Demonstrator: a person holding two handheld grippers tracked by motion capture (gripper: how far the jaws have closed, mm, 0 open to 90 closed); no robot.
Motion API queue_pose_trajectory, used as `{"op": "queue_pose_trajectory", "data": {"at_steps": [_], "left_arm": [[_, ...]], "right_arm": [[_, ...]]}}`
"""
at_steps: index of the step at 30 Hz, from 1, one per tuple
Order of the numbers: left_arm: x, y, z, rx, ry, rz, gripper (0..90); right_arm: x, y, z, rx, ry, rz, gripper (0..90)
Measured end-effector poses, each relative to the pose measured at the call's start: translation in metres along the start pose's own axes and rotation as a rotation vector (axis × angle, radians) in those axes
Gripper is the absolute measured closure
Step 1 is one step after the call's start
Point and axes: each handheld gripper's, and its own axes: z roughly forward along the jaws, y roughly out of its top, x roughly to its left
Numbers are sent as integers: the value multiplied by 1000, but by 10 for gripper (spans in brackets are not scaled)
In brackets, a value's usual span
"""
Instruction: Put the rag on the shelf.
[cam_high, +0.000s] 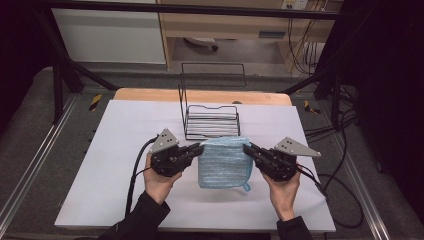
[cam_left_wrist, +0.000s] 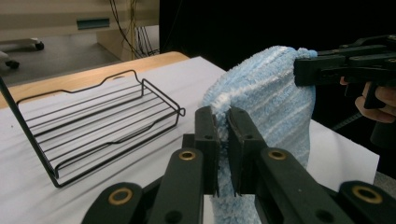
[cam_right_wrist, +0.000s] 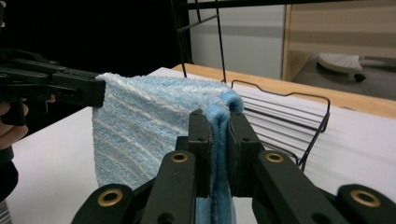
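Blue towel up off white table — L tongs & R tongs each clamped on a top corner

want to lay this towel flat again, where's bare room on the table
Free: the white table sheet left of the left hand-held gripper, the strip right of the right hand-held gripper, and the front edge below the hanging light blue striped terry towel. Crowded: the far middle, where the black wire rack stands close behind the towel.
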Motion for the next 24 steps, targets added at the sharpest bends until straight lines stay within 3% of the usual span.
{"op": "queue_pose_trajectory", "data": {"at_steps": [12,24], "left_arm": [[2,22,-7,-82,23,16,829],[7,54,-14,-170,50,26,829]], "right_arm": [[8,24,-1,-77,-35,-40,824],[14,57,3,-177,-58,-54,824]]}}
